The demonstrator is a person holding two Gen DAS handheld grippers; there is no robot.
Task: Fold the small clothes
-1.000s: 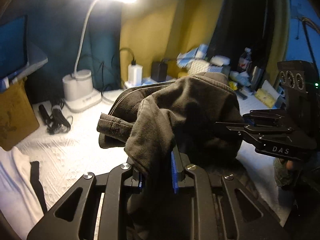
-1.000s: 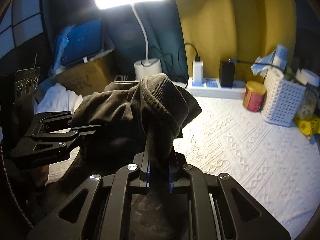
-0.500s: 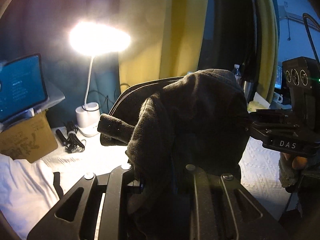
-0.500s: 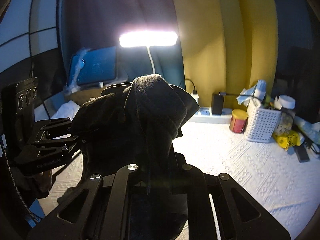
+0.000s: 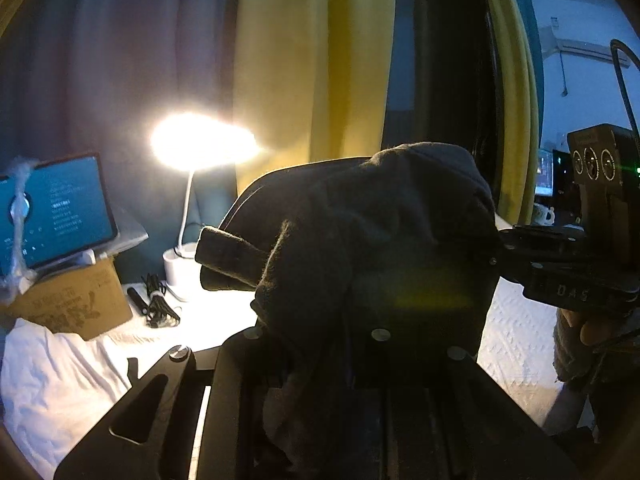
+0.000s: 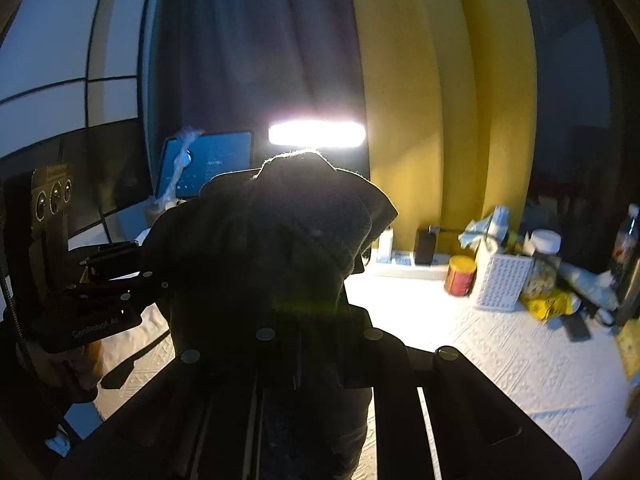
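Note:
A dark grey garment (image 5: 380, 240) hangs in the air between both grippers, bunched and backlit. My left gripper (image 5: 316, 344) is shut on one edge of it, the cloth draping over the jaws. My right gripper (image 6: 300, 344) is shut on another edge of the same garment (image 6: 280, 248). Each gripper shows in the other's view: the right gripper (image 5: 568, 276) at the garment's right side, the left gripper (image 6: 104, 292) at its left. The fingertips are hidden by the fabric and shadow.
A white textured tabletop (image 6: 500, 344) lies below. At the back stand a lit desk lamp (image 5: 200, 148), a tablet (image 5: 56, 208) on a cardboard box (image 5: 76, 300), a power strip (image 6: 404, 262), a red can (image 6: 460, 276) and a white basket (image 6: 502, 280). White cloth (image 5: 52, 372) lies at left.
Both grippers have risen with the garment and tilted upward, so the table has sunk in view and the curtains fill the top. The grip on the cloth is unchanged.

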